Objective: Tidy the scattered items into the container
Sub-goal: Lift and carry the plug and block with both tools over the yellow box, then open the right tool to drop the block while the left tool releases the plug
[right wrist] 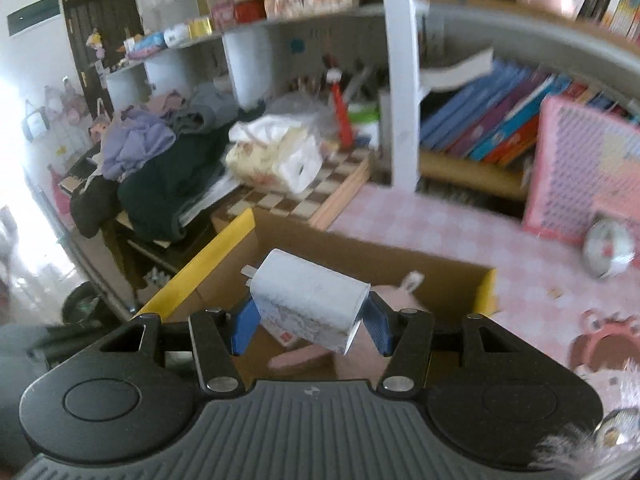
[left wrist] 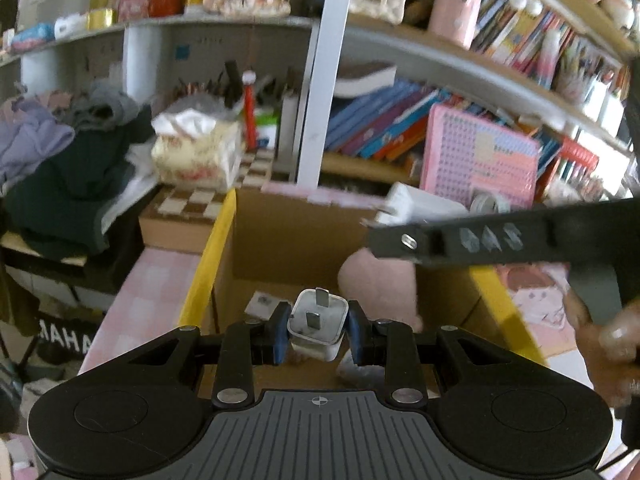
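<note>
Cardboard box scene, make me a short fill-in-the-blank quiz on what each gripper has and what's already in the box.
1. The left gripper is shut on a small white ____.
2. The right gripper holds a larger white charger over the ____ box.
3. The soft toy in the box is ____ in colour.

Missing words: charger; cardboard; pink

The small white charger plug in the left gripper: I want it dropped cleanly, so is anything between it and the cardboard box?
Nothing visible blocks it. The small white charger plug, pinched in the left gripper, hangs over the open brown cardboard box. A pink plush toy lies inside to the right, beside the drop path.
</note>
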`<move>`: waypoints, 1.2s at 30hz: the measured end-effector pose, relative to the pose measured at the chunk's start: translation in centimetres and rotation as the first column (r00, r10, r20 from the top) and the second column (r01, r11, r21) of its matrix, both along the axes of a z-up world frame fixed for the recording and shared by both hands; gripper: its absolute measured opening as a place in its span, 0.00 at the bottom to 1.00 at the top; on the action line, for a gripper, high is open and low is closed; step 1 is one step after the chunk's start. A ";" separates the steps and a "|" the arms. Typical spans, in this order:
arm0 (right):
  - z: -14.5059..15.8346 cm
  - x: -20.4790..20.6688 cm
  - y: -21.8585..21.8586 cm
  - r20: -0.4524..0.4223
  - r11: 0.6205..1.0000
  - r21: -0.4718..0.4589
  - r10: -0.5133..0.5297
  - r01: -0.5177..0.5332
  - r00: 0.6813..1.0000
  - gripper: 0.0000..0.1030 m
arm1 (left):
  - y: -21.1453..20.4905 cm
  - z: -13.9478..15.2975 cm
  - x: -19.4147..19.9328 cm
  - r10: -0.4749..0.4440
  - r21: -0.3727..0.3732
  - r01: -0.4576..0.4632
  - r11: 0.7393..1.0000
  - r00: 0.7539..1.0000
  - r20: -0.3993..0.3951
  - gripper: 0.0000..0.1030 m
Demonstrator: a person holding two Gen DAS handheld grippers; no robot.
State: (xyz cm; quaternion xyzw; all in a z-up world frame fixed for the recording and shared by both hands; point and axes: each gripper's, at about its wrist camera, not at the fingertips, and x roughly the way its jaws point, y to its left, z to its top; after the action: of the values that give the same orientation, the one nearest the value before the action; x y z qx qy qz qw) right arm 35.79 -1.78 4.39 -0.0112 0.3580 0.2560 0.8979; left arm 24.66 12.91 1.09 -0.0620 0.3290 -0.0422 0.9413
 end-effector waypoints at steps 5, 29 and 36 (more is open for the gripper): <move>-1.9 3.7 2.9 -0.088 0.998 -0.050 0.019 -0.023 0.996 0.52 | -0.4 -1.4 1.6 -0.012 0.005 0.013 1.000 0.997 -0.074 0.27; -6.7 9.4 6.4 -0.217 0.995 -0.093 0.013 -0.034 0.976 0.58 | -1.0 -3.2 3.8 -0.013 0.030 0.019 0.999 0.982 -0.187 0.27; -4.8 7.9 5.6 -0.176 0.997 -0.069 0.013 -0.025 0.984 0.58 | -1.2 -1.6 3.0 -0.009 0.024 0.012 1.000 0.992 -0.126 0.29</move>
State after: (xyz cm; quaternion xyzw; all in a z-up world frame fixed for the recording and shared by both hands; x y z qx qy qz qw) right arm 43.65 3.78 -0.44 -0.0239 0.4444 0.2517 0.8594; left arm 27.67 11.70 -0.47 -0.0510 0.3884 -0.0390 0.9192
